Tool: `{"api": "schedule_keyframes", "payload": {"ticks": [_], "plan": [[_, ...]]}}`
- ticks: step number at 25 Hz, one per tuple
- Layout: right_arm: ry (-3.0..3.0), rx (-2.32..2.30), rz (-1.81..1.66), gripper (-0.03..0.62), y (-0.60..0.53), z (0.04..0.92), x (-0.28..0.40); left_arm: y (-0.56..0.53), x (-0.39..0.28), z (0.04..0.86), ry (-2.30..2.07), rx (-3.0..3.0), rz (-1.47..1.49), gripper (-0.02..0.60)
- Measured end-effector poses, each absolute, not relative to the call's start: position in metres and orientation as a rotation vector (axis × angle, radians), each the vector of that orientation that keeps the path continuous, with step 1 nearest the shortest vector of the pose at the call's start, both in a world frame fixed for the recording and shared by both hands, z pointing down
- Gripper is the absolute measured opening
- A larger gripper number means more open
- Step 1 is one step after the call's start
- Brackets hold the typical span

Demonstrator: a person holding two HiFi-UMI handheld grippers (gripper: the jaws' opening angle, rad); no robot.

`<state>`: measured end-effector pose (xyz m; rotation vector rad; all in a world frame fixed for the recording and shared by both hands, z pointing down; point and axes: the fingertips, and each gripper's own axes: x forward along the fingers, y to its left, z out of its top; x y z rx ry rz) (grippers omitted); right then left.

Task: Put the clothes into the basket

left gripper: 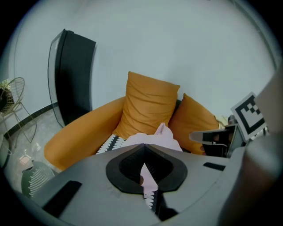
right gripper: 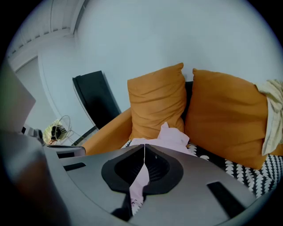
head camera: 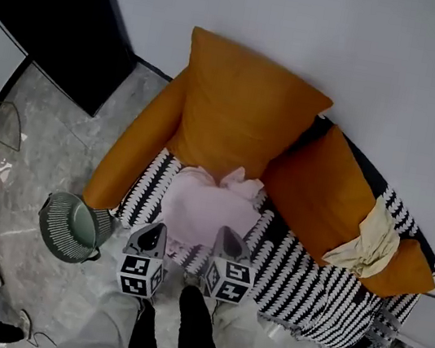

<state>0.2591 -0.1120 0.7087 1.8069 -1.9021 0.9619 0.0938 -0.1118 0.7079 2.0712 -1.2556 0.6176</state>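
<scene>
While the pink garment (head camera: 207,209) is lying crumpled on the black-and-white seat of the sofa (head camera: 306,287), we are holding the left gripper (head camera: 156,229) and the right gripper (head camera: 226,235) side by side at its near edge, both angling down toward it. Both pairs of jaws are sitting closed with nothing between them; only pink cloth is showing beyond the tips. A cream garment (head camera: 367,240) is hanging over the orange cushion (head camera: 337,197) farther right. The green basket (head camera: 64,249) is standing just beside the sofa's end at the head view's left, and it is looking empty to us. We are judging the task barely begun: 2 garments are waiting, 0 are in the basket.
</scene>
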Motion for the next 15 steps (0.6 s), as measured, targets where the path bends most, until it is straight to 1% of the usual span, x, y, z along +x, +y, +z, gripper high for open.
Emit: {"api": "schedule_keyframes", "payload": {"ticks": [4,11,12,13,14,15], "plan": [[-1.903,1.762,0.973,0.025,-0.116,0.74,0.261,-0.106,0.097,0.737,-1.267,2.017,0.621,0.0],[-1.949,1.657,0.966,0.029,-0.137,0.769,0.25,-0.125,0.104,0.746,-1.301,2.012,0.604,0.0],[-1.954,1.642,0.964,0.044,-0.139,0.772,0.247,-0.128,0.104,0.746,-1.306,2.012,0.601,0.0],[-1.957,1.624,0.963,0.095,-0.142,0.776,0.245,-0.131,0.104,0.747,-1.311,2.011,0.6,0.0],[-1.958,1.606,0.96,0.114,-0.144,0.78,0.242,-0.133,0.103,0.749,-1.317,2.009,0.599,0.0],[-1.959,1.586,0.955,0.12,-0.146,0.785,0.239,-0.135,0.101,0.75,-1.325,2.005,0.598,0.0]]}}
